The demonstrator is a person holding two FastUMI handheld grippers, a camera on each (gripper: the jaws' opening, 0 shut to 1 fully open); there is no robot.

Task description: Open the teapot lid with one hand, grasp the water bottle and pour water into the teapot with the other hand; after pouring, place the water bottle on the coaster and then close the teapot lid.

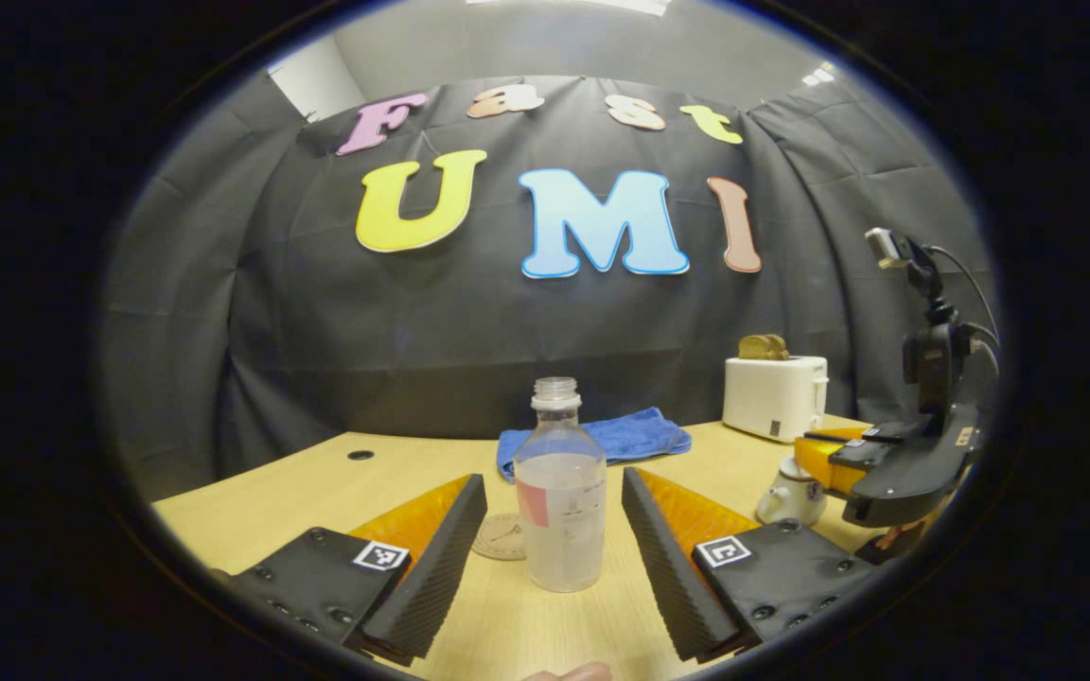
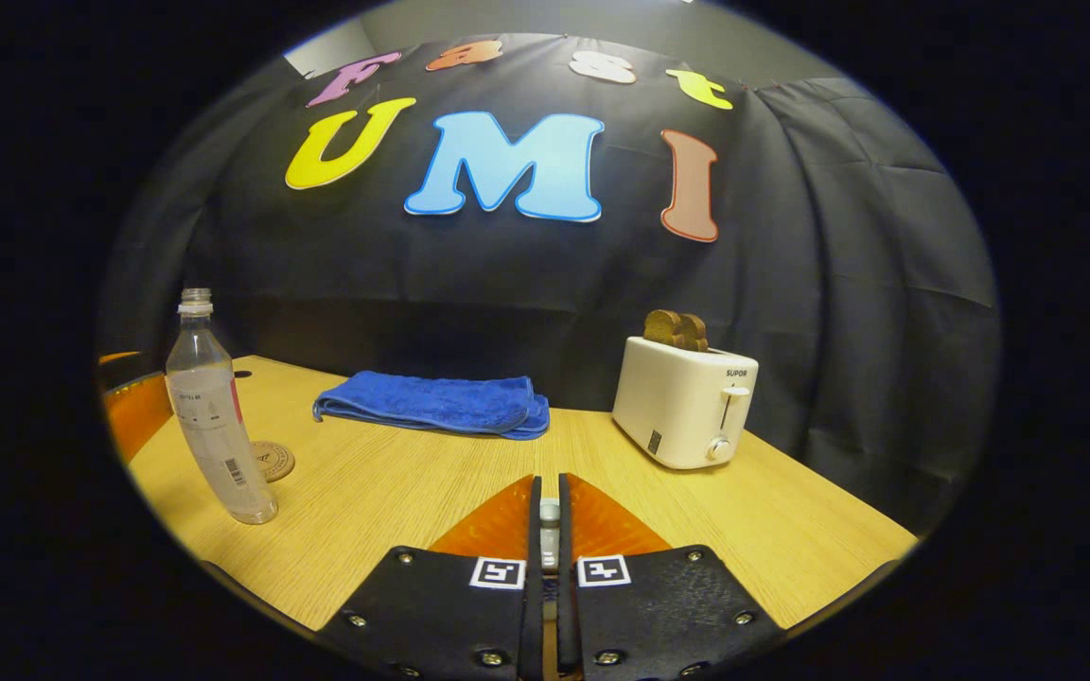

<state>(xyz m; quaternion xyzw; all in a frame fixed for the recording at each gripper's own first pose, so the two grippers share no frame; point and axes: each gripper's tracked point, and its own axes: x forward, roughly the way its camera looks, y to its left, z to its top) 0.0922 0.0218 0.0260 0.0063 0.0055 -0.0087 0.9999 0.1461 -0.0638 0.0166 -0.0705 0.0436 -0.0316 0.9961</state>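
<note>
- On the wooden table, in the left gripper view, the left gripper stands wide open, one finger on each side of the bottle, neither touching it.
- The bottle is upright, clear plastic, uncapped, with a pale label and water to about half its height; the round coaster lies just behind it to the left.
- To grip well, I judge the fingers should close squarely on the labelled middle, gently, since thin plastic may buckle and an open neck can spill.
- Farther right, the small white teapot sits under the right gripper.
- In the right gripper view its fingers are nearly together on a small pale piece, likely the lid knob; the lid itself is hidden.
- It should be held steady and clear of the opening during pouring.
</note>
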